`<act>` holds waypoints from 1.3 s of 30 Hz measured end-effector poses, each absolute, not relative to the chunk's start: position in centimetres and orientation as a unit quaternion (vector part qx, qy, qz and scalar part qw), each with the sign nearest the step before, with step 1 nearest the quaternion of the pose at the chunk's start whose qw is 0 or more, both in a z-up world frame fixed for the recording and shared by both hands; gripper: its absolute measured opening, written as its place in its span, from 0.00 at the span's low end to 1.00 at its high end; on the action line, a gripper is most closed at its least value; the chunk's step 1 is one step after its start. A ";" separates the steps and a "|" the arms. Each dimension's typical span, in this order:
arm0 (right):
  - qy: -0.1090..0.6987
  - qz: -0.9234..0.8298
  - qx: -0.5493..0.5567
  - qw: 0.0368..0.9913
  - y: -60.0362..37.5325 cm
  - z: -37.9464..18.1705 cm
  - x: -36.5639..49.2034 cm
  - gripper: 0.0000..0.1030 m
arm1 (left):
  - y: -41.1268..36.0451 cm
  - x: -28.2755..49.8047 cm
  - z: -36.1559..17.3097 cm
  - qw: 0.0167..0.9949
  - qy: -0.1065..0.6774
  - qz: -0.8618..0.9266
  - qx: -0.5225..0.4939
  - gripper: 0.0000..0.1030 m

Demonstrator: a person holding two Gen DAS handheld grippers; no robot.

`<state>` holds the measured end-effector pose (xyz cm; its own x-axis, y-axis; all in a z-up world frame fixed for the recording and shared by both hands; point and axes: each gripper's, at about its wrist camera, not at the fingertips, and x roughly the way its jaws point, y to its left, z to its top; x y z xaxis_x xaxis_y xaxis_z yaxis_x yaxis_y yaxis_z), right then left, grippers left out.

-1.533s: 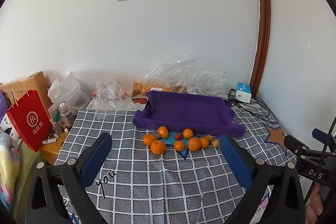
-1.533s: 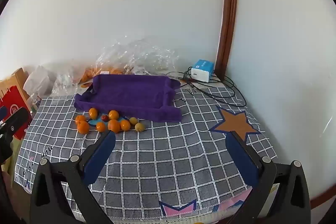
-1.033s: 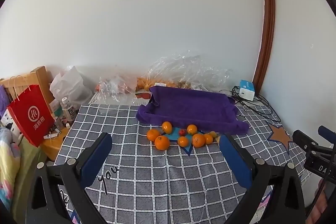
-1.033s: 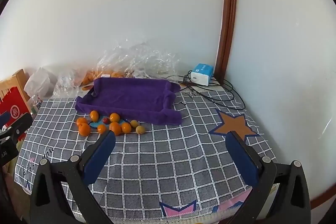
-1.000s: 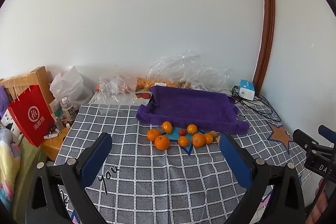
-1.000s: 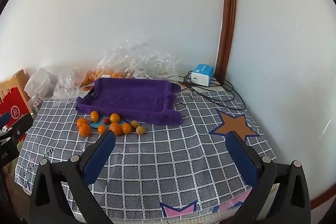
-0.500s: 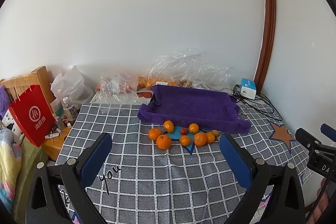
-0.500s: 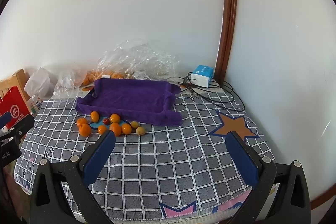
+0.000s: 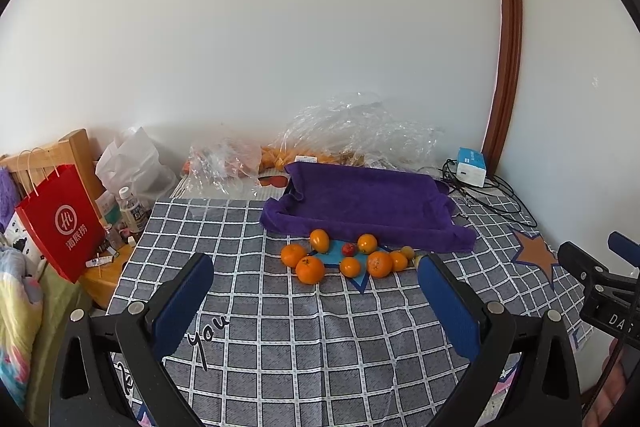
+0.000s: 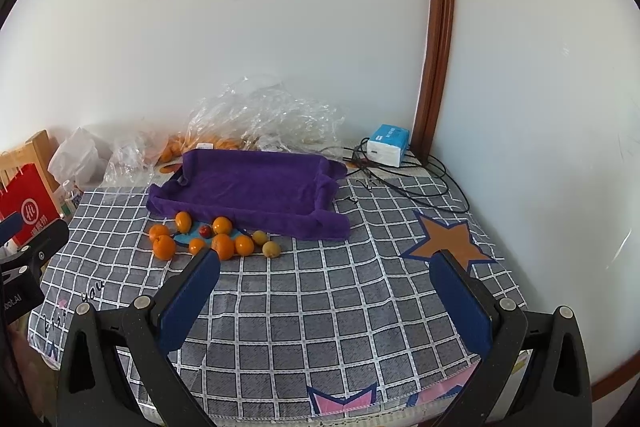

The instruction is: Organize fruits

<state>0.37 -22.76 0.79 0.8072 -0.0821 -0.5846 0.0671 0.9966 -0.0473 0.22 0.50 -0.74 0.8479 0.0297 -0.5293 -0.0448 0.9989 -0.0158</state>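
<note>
Left wrist view: left gripper (image 9: 316,303) held back over checked tablecloth (image 9: 280,339), jaws spread wide, nothing between them; staging, not reaching.
Fruit: oranges (image 9: 310,269) with one small red fruit (image 9: 348,249), clustered at 12 o'clock, just beside purple towel tray (image 9: 360,197); tray bare, likely the destination.
Right wrist view: right gripper (image 10: 326,297) likewise gaping, empty, well short of fruit.
Fruit here: cluster at 11 o'clock; two yellowish fruits (image 10: 271,249) at its right end, nearest this gripper.
Clutter: plastic bags (image 10: 260,123) behind tray.

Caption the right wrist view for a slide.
Open right gripper above the checked tablecloth, loose fruits clustered beside an empty purple towel tray.
</note>
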 end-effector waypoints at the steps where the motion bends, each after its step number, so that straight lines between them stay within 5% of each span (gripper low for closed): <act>1: 0.308 -0.040 -0.012 0.951 -22.8 0.8 0.4 1.00 | 0.5 0.2 -0.7 0.961 0.276 0.020 -0.013 1.00; 39: 0.314 -0.039 -0.016 0.948 -22.3 0.5 0.4 1.00 | 0.6 0.0 -0.8 0.961 0.274 0.021 -0.019 1.00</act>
<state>0.41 -22.29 0.51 0.7993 -0.0841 -0.5950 0.0635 0.9964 -0.0555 0.01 0.63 -0.79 0.8487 0.0304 -0.5279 -0.0514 0.9984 -0.0252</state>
